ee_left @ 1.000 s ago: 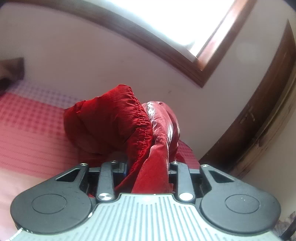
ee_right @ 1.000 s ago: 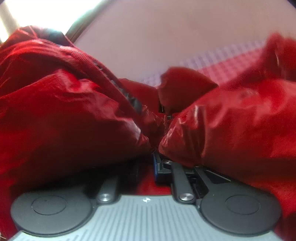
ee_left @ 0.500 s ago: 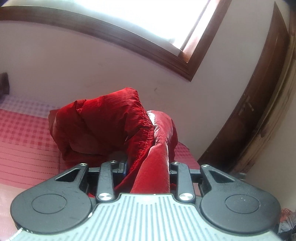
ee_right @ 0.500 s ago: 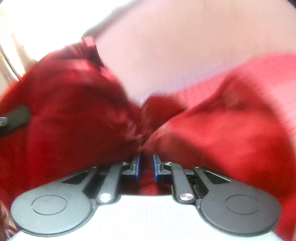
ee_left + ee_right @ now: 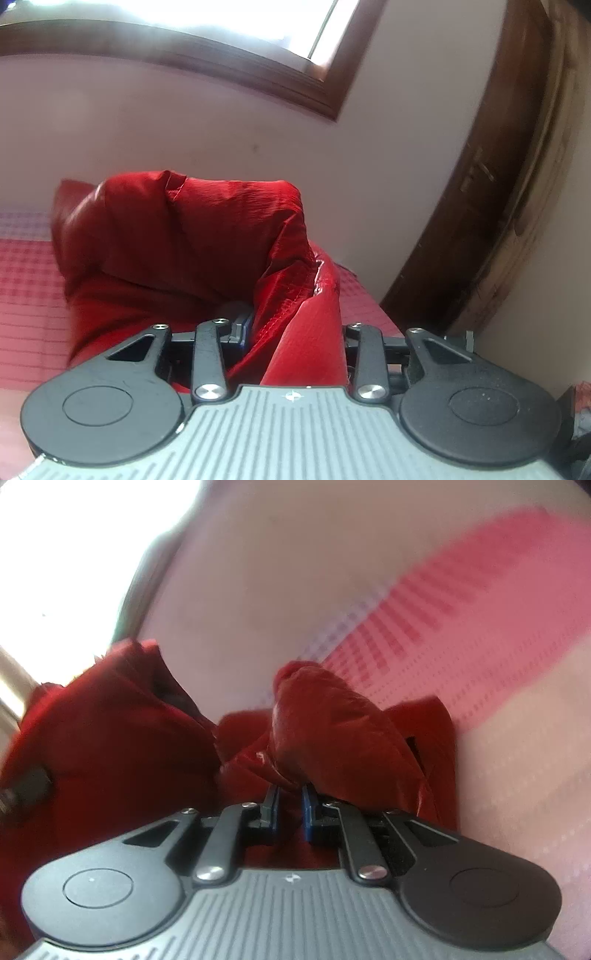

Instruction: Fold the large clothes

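Left wrist view: the left gripper (image 5: 291, 332) has its jaws opening, with a fold of the red jacket (image 5: 184, 236) between them; the rest bunches on the pink checked bedspread (image 5: 26, 295) below a window (image 5: 229, 22).

Right wrist view: the right gripper (image 5: 290, 808) pinches the jacket (image 5: 332, 731) between nearly closed fingers, above the bedspread (image 5: 424, 627).

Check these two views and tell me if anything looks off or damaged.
Nothing looks damaged or spilled. The red jacket is bunched and crumpled on the bed, not yet flat. The left gripper is opening with fabric between its jaws; the right gripper pinches a fold.
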Tool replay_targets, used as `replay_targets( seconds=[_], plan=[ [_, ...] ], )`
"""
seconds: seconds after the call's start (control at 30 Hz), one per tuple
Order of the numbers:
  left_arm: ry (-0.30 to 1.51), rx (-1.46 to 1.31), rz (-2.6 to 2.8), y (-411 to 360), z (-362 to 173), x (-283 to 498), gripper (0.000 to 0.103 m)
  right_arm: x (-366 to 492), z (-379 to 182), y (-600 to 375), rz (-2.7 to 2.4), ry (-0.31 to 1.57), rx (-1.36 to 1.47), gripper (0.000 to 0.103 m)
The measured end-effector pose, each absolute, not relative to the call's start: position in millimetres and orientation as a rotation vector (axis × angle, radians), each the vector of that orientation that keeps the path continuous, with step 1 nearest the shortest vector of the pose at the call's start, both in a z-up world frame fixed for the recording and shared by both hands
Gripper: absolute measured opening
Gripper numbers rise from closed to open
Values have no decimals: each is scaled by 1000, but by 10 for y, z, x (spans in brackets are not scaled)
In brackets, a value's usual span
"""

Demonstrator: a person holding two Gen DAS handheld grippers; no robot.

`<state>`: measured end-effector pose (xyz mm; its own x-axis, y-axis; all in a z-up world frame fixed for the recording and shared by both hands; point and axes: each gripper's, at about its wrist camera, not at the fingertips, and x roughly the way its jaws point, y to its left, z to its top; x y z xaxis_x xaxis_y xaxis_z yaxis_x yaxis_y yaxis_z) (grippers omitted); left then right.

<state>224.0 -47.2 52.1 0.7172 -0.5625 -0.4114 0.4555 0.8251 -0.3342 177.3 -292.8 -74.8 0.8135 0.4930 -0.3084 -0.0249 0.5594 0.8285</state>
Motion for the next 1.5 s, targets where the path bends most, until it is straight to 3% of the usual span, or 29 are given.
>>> replay_targets(
  seconds=[0.2,0.33,0.4,0.43,0.47,0.5,0.8,0.83,0.87,0.93,1.07,1.17,1.27,1.37,1.5],
  plan=[
    [490,-165,-602,-850,240,2274,43,1668,-742,-3387,390,495,1121,14],
    [454,-140,-618,-1017,86,2272,47,1616,-507,-3638,383,474,1070,28],
    [440,-133,-631,-1094,9,2276,51,1669,-453,-3734,380,469,1054,53],
    [434,-123,-633,-1133,-28,2266,52,1673,-417,-3773,391,470,1057,80],
    [426,-103,-631,-1187,-52,2262,53,1645,-386,-3788,401,475,1059,95],
    [414,-80,-629,-1244,-84,2247,56,1634,-334,-3802,416,482,1057,96],
    [291,177,-614,-1733,-382,1981,75,1972,139,-3478,432,620,770,95],
    [281,199,-616,-1803,-396,1960,76,2013,152,-3430,423,632,724,85],
    [274,223,-625,-1826,-410,1934,77,2016,191,-3383,406,642,668,59],
    [276,222,-642,-1784,-395,1878,77,2089,192,-3317,355,660,571,49],
    [313,12,-661,-1357,-220,1770,75,2092,194,-3172,361,664,423,39],
    [227,-100,-622,-1007,-86,1448,90,2073,176,-3221,341,653,451,37],
    [221,-105,-589,-875,-90,1329,87,2001,143,-3337,348,626,533,37],
    [325,-53,-638,-955,-272,1413,65,1949,115,-3411,358,601,593,37],
    [269,57,-650,-1184,-401,1291,65,1908,130,-3469,337,621,632,42]
  ],
)
